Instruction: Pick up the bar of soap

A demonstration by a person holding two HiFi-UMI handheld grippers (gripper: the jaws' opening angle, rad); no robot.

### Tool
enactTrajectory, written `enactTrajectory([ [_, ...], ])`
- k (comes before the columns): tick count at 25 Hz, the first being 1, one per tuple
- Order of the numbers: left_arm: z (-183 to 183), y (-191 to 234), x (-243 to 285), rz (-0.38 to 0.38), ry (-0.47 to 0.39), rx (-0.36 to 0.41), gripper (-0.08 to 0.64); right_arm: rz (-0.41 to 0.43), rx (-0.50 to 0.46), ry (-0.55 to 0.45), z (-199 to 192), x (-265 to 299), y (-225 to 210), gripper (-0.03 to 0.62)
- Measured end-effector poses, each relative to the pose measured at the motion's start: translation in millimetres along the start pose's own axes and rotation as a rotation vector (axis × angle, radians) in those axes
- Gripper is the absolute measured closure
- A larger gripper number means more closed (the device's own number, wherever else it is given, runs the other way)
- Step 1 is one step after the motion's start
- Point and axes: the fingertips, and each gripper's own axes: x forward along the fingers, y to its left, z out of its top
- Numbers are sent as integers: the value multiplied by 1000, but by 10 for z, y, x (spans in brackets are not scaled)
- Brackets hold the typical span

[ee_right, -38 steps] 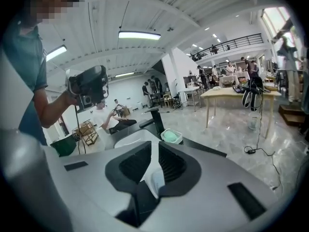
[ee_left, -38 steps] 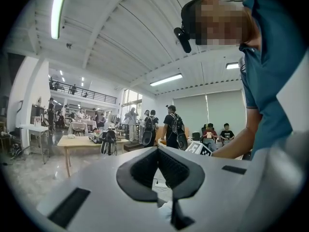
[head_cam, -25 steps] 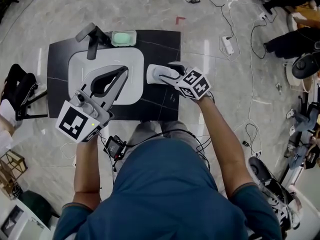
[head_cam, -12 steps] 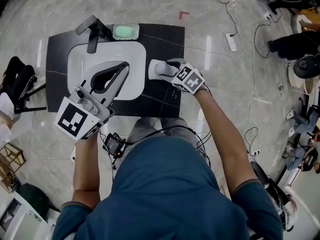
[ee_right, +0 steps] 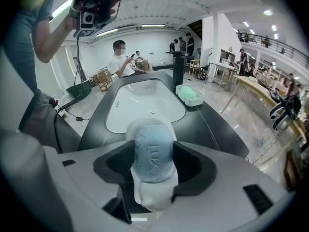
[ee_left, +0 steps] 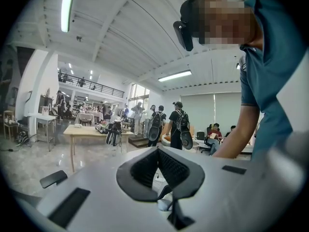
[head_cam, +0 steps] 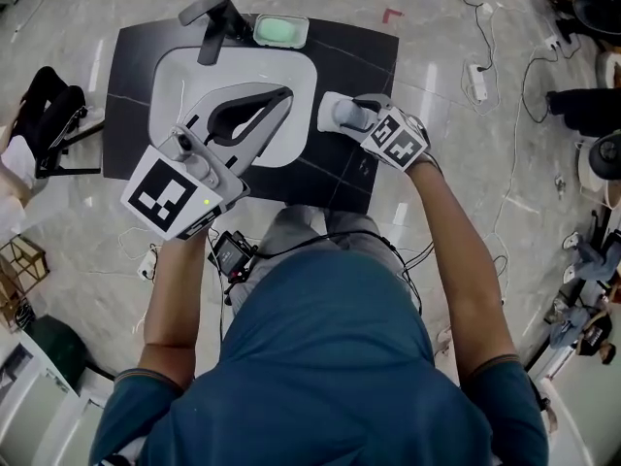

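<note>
Bar of soap [ee_right: 153, 149] is lying in its white dish [ee_right: 151, 197] on the desk [head_cam: 364, 56], right of the basin [head_cam: 184, 76], long axis running near-to-far. Right gripper [ee_right: 154, 164] fingers have just been opening and are straddling its long sides, not clamping. Left gripper [head_cam: 283, 95] is hovering clenched, empty, farther off.

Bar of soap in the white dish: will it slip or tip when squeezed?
Likely stiff: the bar of soap looks solid, with stamped lettering. Its smooth, rounded sides could slip from the open right gripper. The shallow soap dish beneath might shift with it.
</note>
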Motion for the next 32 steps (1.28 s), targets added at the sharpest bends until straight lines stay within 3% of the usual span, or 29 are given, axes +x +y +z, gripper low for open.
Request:
enactTrajectory([
  [11,-15,-3,-71,6,0,1,557,3,31,-9,16,-27,48,331],
  [32,68,-141,-181,-21,-6,27,557,-70,35,-65,204,-299,152,331],
])
